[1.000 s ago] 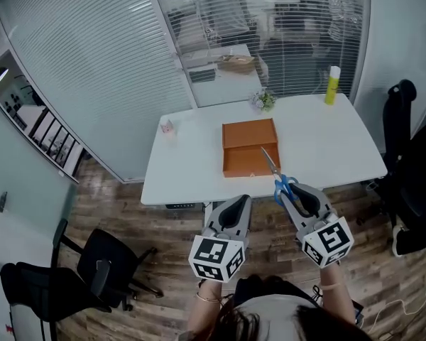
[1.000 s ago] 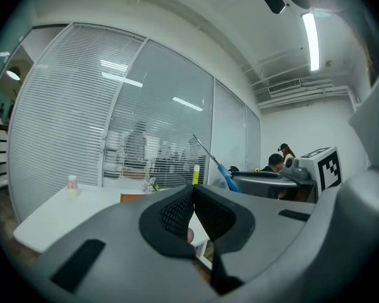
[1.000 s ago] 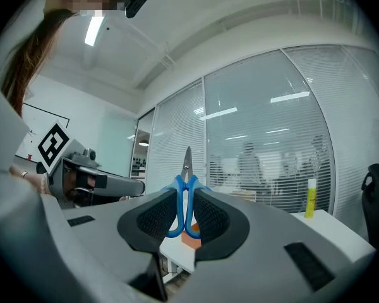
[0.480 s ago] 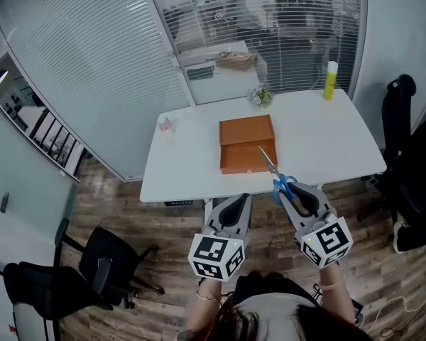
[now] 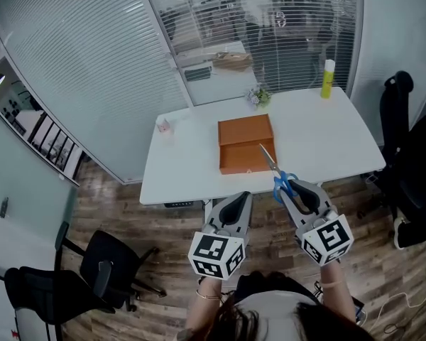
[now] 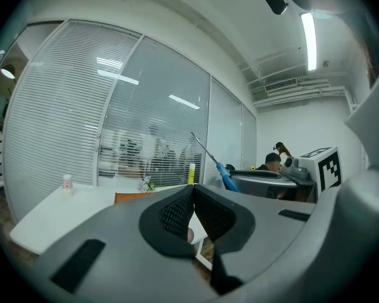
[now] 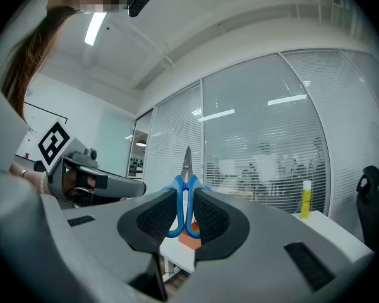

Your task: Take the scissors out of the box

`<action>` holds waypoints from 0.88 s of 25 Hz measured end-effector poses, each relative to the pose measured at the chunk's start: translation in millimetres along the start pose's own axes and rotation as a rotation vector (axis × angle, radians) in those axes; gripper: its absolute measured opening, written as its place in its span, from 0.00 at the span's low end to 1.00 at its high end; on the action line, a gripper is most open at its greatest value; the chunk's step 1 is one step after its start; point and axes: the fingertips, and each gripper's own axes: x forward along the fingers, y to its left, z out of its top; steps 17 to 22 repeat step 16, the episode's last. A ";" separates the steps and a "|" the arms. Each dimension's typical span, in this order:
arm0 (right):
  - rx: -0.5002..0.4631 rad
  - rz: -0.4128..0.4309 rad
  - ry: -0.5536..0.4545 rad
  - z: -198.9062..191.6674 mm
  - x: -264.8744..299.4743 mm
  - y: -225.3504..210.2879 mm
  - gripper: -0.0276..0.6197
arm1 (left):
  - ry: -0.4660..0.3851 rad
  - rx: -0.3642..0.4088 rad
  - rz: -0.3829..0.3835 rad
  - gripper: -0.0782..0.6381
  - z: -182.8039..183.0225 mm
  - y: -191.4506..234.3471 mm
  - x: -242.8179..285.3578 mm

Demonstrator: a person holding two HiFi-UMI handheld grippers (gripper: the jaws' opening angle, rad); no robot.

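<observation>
Between right gripper [image 7: 184,202] pads: scissors [image 7: 187,164] handles, partly hidden | box [image 5: 245,132] contents indiscernible

Bare table [image 5: 319,137] right of box [image 5: 243,139]

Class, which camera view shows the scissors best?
Right gripper view: the scissors stand close up, blue handles clamped in the right tool, blades closed. Head view shows them small; left gripper view only sideways, distant.
</observation>
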 end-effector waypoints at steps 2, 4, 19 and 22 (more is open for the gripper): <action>-0.003 -0.003 0.000 1.2 0.2 -0.1 0.22 | -0.001 -0.002 -0.004 0.13 0.3 0.1 0.7; -0.007 -0.006 0.003 1.1 0.1 -0.9 0.22 | -0.001 -0.004 -0.009 0.13 -0.3 -0.3 2.2; -0.027 -0.018 0.020 -2.3 15.2 1.9 0.22 | 0.001 -0.015 -0.030 0.13 -3.2 13.6 7.5; -0.027 -0.018 0.020 -2.3 15.2 1.9 0.22 | 0.001 -0.015 -0.030 0.13 -3.2 13.6 7.5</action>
